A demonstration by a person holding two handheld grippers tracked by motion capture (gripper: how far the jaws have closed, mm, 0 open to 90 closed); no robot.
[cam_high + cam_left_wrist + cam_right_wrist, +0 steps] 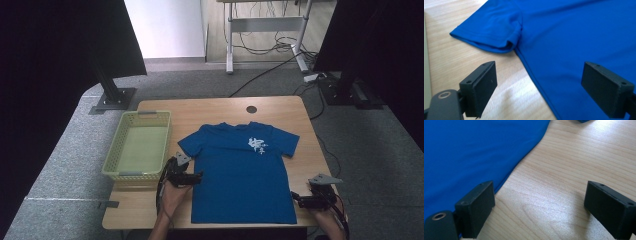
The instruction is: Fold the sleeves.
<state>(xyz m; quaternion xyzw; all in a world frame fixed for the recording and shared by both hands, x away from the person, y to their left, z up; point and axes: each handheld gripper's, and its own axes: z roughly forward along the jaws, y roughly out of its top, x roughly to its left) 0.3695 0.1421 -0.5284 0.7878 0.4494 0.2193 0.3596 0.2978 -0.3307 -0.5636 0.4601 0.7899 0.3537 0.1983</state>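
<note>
High view: a blue T-shirt [240, 172] is lying flat and face up in the middle of the wooden table [210, 107], collar away from the person, hem at the near edge. An empty yellow basket [111, 160] is standing just beside it on the left. The left gripper [199, 176] is hovering at the shirt's left side seam, below the sleeve, jaws apart. The right gripper [295, 197] is hovering at the right side seam near the hem, jaws likewise apart. Neither is holding cloth. Judged step: the approach before a first fold, with nothing yet taken up.

Left gripper view: the jaws are standing wide open and gripping nothing. The side edge of the shirt [564, 45] is running between them, one jaw over bare wood and the other over blue cloth; the sleeve [491, 32] is lying ahead, flat on the table. Whether the jaws are touching the table cannot be told.

Right gripper view: the jaws are spread wide and empty. The shirt's edge [474, 152] is passing just beside the left jaw, and most of the gap is lying over bare wood [574, 162].

Judged next move: each gripper is needing to lower onto its side edge and pinch the cloth; the right one is first needing to shift further over the fabric.
</note>
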